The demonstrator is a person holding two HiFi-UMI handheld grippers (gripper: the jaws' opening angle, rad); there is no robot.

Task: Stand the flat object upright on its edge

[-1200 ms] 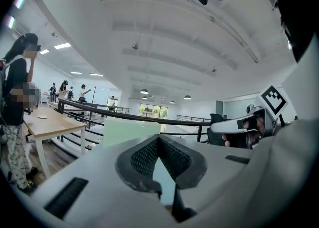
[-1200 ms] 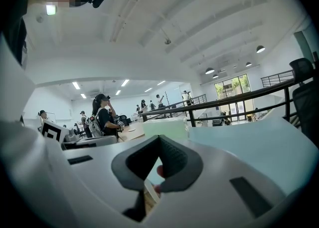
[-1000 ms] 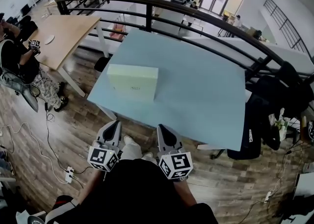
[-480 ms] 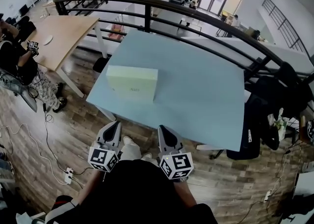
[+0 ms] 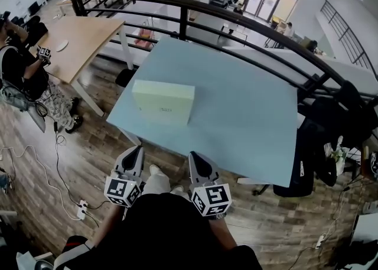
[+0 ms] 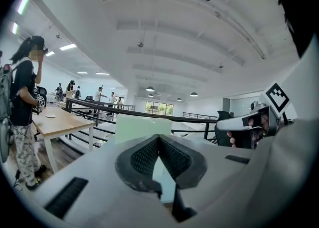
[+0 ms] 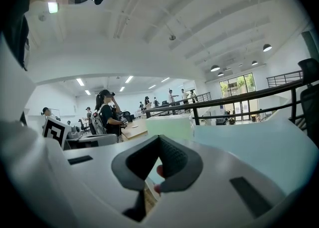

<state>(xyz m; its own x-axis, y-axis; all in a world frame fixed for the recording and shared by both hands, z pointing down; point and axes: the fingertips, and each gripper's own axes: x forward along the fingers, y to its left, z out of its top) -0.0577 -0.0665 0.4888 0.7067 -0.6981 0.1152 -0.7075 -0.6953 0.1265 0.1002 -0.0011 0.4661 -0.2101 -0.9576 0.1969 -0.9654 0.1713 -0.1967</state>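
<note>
Nearest, we are holding two grippers, the left gripper (image 5: 136,149) and the right gripper (image 5: 195,156), short of the one table's (image 5: 248,121) near edge, both with jaws closed on nothing. Farther on, one pale green box (image 5: 163,101) is sitting near the table's near left corner. We are not managing to tell whether it is lying flat or standing on edge.

Pale green box (image 5: 163,101) lying flat on blue table (image 5: 248,115), left tongs (image 5: 136,148) and right tongs (image 5: 195,156) closed, near table's front edge
</note>
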